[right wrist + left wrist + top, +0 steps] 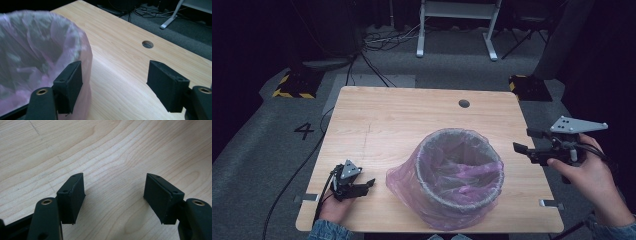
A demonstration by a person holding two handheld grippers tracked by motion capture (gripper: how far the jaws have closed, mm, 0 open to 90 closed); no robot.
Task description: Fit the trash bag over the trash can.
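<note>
- Wire bin sits lower centre-right of the high view, on the wooden table; upright, mouth open upward.
- Pink plastic bag lines the bin, folded over the rim and draped down the outside; loose bulge of film spills onto the table at the bin's lower left.
- In the right gripper view the bag takes up the left half of the frame, rim running from top left down to centre.
- Right gripper at the right edge of the high view, held in the right hand, pointing left toward the bin; near the bin's right side, not touching.
- Right jaws spread wide, nothing between them; in the right gripper view bare wood shows in the gap, and the left-of-frame jaw overlaps the bag's outer wall; contact cannot be told.
- Left gripper lower left of the high view, low by the table's near edge, just left of the bag's loose bulge, apart from it.
- Left jaws spread, empty; left gripper view shows plain wood grain between and beyond them.
- Round cable hole in the table, upper centre of the high view; also upper right of centre in the right gripper view.
- Grey carpet floor around the table, number 4 marked on it at left.
</note>
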